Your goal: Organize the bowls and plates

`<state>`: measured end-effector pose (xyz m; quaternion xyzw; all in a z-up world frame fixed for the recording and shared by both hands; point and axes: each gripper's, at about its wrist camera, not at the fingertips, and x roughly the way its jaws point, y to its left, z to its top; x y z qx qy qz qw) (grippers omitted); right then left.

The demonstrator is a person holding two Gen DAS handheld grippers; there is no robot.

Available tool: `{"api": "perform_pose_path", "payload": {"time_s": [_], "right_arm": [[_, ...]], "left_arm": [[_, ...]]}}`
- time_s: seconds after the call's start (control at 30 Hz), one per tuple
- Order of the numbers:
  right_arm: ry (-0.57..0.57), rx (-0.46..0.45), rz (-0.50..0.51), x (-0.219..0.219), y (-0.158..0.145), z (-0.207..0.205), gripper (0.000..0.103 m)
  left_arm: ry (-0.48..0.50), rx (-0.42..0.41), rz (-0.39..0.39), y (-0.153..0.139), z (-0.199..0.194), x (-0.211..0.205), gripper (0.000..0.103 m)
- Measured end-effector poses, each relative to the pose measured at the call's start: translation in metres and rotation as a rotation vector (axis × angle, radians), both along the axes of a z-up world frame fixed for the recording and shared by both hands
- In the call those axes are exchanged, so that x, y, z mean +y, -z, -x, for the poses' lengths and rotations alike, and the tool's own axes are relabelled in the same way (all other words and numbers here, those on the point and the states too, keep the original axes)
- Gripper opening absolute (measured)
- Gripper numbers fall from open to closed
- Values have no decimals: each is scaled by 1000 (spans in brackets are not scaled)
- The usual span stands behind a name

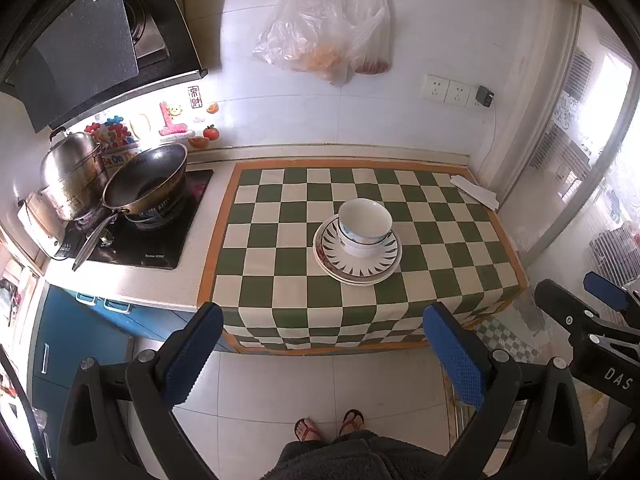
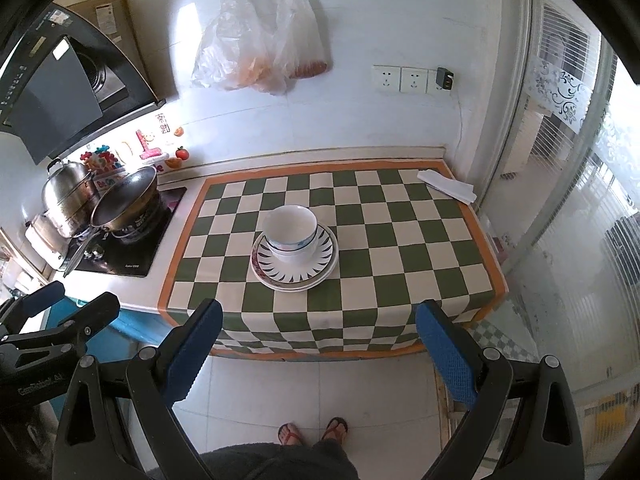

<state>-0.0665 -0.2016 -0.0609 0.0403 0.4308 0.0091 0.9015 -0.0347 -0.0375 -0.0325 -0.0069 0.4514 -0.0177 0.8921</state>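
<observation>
Left wrist view: bowls (image 1: 364, 226) sit nested on stacked plates (image 1: 357, 258) on the desk (image 1: 280, 264), looks sorted. Left gripper (image 1: 320, 354) and right gripper (image 2: 318, 350) both wide open, empty, held well back; nothing left but maybe checking.

Glossy ceramic bowls (image 1: 364, 226) and plates (image 1: 356, 258) on matt checked cloth (image 1: 280, 264) — shiny metal pot (image 1: 72, 172), filmy plastic bags (image 1: 324, 28)

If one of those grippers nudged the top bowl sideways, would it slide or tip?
The top bowl looks glazed and sits nested in another bowl, so it would probably slide or rock rather than grip. It stands tall above the plates, so a high push may tip it. It looks like ceramic, likely breakable.
</observation>
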Motion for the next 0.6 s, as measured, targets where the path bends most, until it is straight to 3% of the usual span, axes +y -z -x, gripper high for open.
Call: {"api": "perform_pose_path", "payload": {"time_s": [0.6], "right_arm": [[10,3,7,1,0,3,99]], "left_arm": [[12,8,12,1,1,3,103]]}}
